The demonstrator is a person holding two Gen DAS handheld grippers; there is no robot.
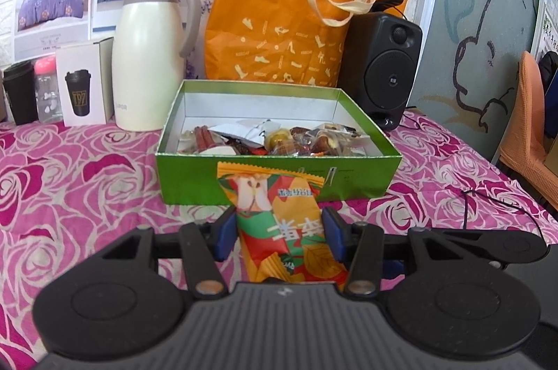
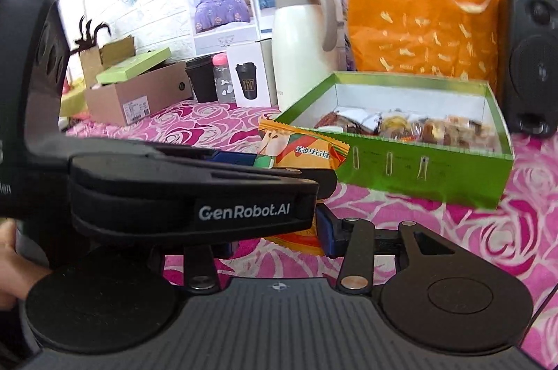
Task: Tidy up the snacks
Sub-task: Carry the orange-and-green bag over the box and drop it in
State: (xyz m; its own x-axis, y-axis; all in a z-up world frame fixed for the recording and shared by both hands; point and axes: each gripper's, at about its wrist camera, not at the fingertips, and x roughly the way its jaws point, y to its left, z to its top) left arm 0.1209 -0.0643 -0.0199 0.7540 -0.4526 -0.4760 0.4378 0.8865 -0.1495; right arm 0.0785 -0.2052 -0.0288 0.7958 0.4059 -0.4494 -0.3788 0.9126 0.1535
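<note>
Snack packet [image 1: 279, 223]: orange, green and red print with white characters and a serrated orange edge. Open box [image 1: 362, 174]: glossy green outside, white lining. Table [image 1: 80, 181] covering: magenta and pink rose pattern with pale outlines. Tote bag [image 1: 275, 21]: orange with cream handles and a pale yellow shoe motif. Thermos jug [image 1: 150, 63]: cream body, taupe lid and handle. Speaker [image 1: 387, 63]: black. Left claw [image 1: 279, 232]: black frame, blue pads [image 1: 226, 232]. Carton [image 2: 139, 90]: brown cardboard, lime-green lid.
</note>
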